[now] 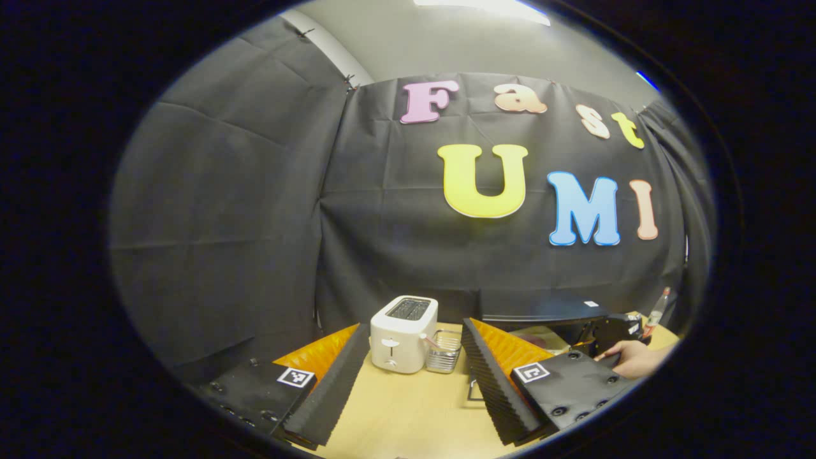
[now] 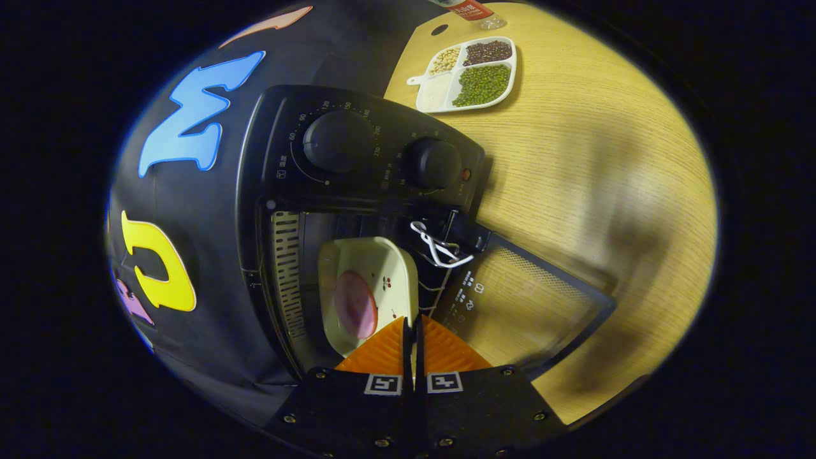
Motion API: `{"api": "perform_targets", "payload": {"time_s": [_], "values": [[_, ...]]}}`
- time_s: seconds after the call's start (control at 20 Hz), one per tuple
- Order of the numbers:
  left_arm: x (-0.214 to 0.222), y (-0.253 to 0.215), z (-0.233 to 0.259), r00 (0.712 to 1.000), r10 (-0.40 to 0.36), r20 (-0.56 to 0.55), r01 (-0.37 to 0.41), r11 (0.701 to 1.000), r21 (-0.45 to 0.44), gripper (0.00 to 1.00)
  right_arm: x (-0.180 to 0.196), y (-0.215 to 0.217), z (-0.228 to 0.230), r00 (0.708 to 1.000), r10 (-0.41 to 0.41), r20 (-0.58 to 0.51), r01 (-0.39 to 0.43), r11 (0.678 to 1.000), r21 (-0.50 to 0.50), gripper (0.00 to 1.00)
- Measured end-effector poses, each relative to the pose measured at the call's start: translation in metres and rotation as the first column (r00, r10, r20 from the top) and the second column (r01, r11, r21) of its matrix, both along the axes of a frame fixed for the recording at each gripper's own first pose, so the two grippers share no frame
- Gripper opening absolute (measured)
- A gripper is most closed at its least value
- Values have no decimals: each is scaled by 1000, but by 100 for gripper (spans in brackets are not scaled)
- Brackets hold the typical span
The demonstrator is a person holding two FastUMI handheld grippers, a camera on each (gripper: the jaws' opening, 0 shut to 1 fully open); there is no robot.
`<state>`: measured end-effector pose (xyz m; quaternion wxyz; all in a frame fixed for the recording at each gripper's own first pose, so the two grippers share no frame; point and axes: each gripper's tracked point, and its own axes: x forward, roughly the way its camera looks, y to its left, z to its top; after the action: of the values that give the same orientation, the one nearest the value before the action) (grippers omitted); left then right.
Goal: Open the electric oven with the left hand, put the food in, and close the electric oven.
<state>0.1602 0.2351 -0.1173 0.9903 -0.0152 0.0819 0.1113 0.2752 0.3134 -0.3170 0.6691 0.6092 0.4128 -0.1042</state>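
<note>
Wooden table carries everything. Right gripper is pinched onto a cream plate's edge, pink food on it, inside the open electric oven. Left gripper gapes wide, holding nothing, before a white toaster.

Dim booth, ceiling light glaring, table motion-blurred, edges bowed.

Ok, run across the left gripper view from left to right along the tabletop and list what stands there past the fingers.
White toaster → small metal basket beside it → black electric oven → the other gripper with a hand on it → bottle at the far right.
</note>
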Motion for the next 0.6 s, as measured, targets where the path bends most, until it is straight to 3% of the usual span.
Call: {"api": "perform_targets", "payload": {"time_s": [0.35,0.6], "values": [[-4,21,-5,999,39,-28,-38,999,20,100,35,9,-4,992,-129,-1,129,990,52,1],[-1,15,-5,999,34,-35,-33,999,34,100,35,23,6,994,-100,47,96,991,91,11]]}}
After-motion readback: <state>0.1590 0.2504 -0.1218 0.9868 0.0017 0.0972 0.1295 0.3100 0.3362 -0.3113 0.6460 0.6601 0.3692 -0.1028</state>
